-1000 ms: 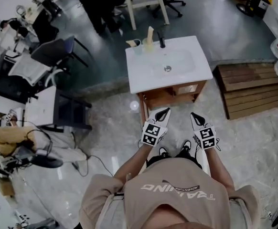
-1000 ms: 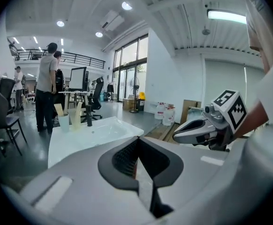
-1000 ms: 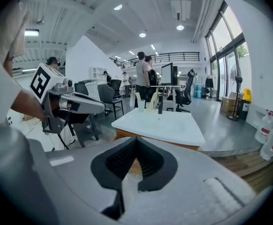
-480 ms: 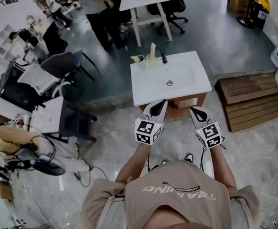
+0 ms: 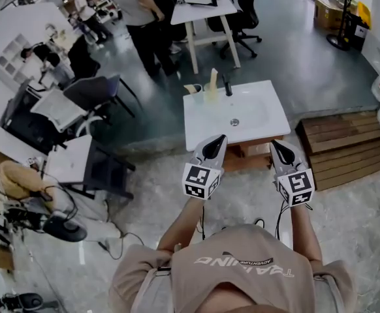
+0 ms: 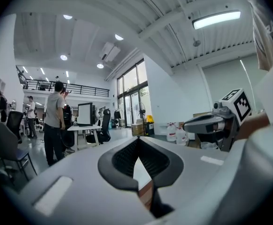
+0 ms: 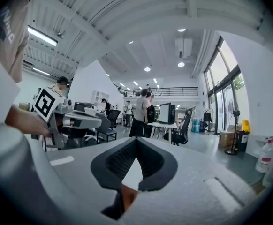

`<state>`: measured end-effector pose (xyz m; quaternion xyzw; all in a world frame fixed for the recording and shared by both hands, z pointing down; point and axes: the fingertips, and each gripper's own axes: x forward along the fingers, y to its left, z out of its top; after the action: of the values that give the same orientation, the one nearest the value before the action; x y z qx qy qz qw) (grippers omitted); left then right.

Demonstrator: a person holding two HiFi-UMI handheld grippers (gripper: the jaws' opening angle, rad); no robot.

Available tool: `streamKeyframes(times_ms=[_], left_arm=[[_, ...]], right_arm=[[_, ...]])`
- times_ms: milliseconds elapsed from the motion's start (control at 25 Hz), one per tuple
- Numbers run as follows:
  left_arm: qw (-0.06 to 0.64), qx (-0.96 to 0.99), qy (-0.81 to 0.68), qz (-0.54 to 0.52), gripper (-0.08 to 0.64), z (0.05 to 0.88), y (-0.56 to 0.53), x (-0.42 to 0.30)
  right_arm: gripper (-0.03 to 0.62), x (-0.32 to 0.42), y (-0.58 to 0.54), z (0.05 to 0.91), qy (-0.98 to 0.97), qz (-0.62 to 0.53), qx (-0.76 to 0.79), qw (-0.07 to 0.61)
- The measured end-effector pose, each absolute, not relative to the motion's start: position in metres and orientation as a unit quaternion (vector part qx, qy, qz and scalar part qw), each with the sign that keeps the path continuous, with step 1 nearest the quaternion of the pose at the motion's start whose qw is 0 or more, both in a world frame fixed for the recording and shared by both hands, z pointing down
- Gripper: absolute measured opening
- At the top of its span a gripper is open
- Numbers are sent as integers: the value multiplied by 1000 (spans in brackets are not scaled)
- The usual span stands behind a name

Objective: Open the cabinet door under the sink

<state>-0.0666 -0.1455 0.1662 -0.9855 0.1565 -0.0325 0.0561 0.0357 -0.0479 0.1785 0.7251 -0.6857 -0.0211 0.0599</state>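
**Left tongs [image 5: 217, 142] and right tongs [image 5: 278, 150] both closed, empty, in front of the sink [image 5: 234, 113]**

The person holds the two tongs side by side and apart. Each has its jaws pressed together on nothing, and both point level toward the far side. The white sink stands just beyond their tips. The wooden cabinet [image 5: 254, 150] under it shows only as a narrow strip between the two tongs. Whether its door is open cannot be told. A wooden pallet [image 5: 347, 145] lies on the floor to the right.

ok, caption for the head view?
Left gripper and right gripper, both shut and empty, held near the sink cabinet.
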Motion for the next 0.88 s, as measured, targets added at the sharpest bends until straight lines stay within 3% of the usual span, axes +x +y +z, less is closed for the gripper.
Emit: streamKeyframes(times_ms=[240,880], left_arm=[[67,-983,169,-29,18,159,-144,-78],[25,-972,227,-48,18,192,-152,-123]], right_arm=[[2,45,-37,150,-653,-66,754,34],[2,15,-43,188,-694,-38,714,83]])
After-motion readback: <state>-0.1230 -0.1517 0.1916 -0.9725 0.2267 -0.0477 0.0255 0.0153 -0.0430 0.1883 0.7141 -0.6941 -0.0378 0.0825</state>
